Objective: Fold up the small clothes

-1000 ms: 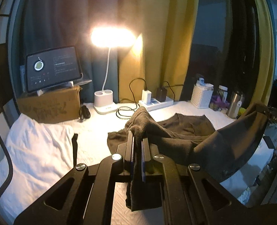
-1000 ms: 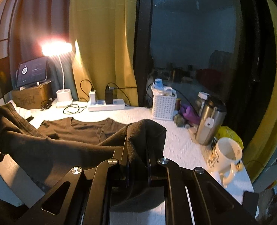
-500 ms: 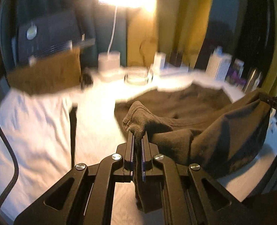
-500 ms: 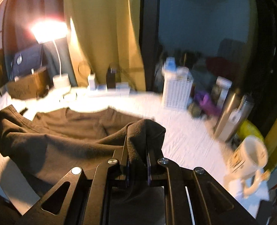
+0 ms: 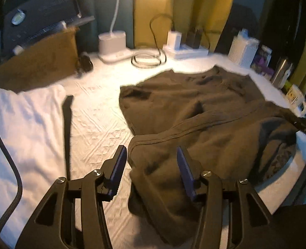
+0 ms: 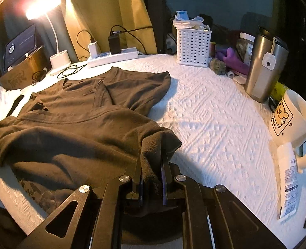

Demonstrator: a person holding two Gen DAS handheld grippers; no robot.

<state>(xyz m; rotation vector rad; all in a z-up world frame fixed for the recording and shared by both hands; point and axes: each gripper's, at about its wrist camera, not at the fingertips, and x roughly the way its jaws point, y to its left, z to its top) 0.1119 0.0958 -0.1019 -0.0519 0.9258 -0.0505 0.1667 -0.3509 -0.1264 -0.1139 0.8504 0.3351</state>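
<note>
A dark olive T-shirt (image 5: 194,112) (image 6: 80,112) lies on the white textured tabletop (image 6: 211,112), its lower half folded up over the chest. My left gripper (image 5: 151,157) hovers over the shirt's near left corner with its jaws opening; the cloth lies below and between the blue pads (image 5: 119,164) but they do not press it. My right gripper (image 6: 152,157) is shut on the shirt's near right corner, with cloth bunched up between its fingers. The neckline faces the far side of the table.
A white garment (image 5: 24,124) lies left of the shirt. Behind it stand a cardboard box (image 5: 39,62) with a tablet, a lamp base (image 5: 112,41) and a power strip (image 6: 112,57). A white basket (image 6: 193,47), steel tumbler (image 6: 262,70) and mug (image 6: 292,118) stand at the right.
Both grippers came down toward the table, laying the shirt's lower half over its upper half. The left gripper has let go of its corner and stands apart; the right still holds its corner.
</note>
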